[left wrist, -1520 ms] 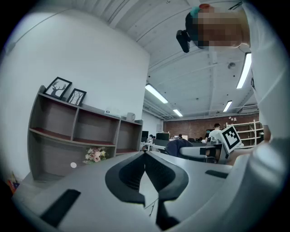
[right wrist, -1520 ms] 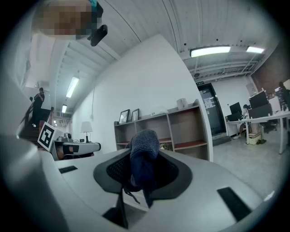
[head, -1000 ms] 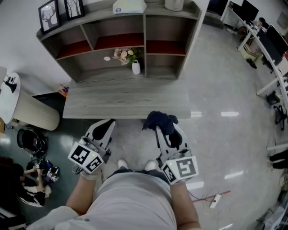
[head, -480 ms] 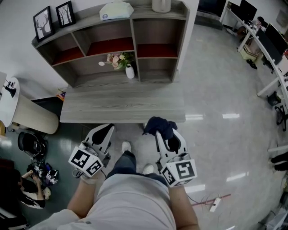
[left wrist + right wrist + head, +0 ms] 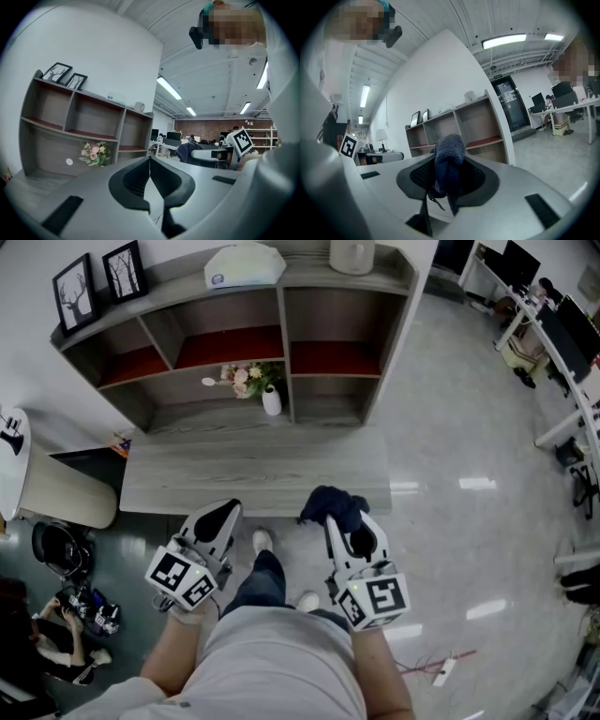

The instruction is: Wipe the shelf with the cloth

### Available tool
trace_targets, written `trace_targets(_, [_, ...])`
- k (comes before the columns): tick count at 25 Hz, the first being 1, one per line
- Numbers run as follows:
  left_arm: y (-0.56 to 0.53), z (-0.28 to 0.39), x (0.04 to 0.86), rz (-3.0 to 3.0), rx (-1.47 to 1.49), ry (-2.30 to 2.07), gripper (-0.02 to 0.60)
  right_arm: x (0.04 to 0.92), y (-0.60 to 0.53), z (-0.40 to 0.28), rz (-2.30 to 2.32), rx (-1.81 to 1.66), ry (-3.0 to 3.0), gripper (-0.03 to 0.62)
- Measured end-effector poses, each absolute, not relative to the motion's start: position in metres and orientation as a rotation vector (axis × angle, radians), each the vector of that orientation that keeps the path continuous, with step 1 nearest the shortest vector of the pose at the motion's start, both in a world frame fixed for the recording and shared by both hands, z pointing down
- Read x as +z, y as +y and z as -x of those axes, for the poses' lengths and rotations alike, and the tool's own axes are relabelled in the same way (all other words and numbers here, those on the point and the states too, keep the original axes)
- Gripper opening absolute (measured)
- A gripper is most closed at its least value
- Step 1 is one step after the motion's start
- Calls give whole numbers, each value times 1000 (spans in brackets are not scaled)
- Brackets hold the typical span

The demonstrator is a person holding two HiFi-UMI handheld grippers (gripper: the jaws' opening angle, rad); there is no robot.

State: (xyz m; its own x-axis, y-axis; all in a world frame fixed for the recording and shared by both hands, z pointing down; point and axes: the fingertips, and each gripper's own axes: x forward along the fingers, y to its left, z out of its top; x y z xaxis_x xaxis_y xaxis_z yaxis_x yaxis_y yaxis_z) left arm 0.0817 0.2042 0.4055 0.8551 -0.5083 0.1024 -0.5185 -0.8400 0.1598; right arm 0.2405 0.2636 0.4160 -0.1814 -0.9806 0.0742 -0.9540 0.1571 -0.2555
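Observation:
A dark blue cloth (image 5: 334, 505) is bunched between the jaws of my right gripper (image 5: 339, 519), which is shut on it; in the right gripper view the cloth (image 5: 447, 165) sticks up from the jaws. My left gripper (image 5: 223, 514) is held low at the left with its jaws together and nothing in them. The grey wooden shelf unit (image 5: 234, 418) stands ahead, with red-lined upper compartments and a wide lower ledge (image 5: 253, 472). Both grippers hover just short of the ledge's front edge.
A small white vase of flowers (image 5: 266, 395) stands in a lower compartment. Two framed pictures (image 5: 97, 277), a tissue box (image 5: 244, 262) and a white pot (image 5: 352, 253) sit on top. A round white side table (image 5: 52, 486) is at the left, and glossy floor at the right.
The shelf has shifted slightly in the head view as the person steps, with one leg now forward. Both grippers keep their places and the cloth stays gripped.

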Motion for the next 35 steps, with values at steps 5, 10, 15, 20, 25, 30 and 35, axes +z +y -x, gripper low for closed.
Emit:
trace_targets(5, [147, -68, 410, -2819, 83, -819, 15, 418, 202, -228, 1920, -401, 2328, 120])
trace_targets(10, [87, -50, 412, -2784, 90, -836, 15, 410, 139, -211, 1899, -401, 2344, 120])
trace_targets(15, [35, -36, 405, -2794, 61, -837, 15, 401, 83, -190, 1878, -390, 2365, 120])
trace_targets(20, [-6, -19, 404, -2791, 59, -847, 15, 389, 33, -162, 1837, -355, 2415, 120])
trace_targets(25, [-47, 6, 403, -2783, 53, -880, 15, 377, -21, -129, 1788, -302, 2503, 120])
trace_targets(30, [-79, 28, 402, -2768, 47, -922, 15, 367, -67, -105, 1747, -273, 2561, 121])
trace_targets(35, [-96, 42, 403, -2746, 48, -963, 15, 355, -107, -84, 1714, -214, 2661, 120])
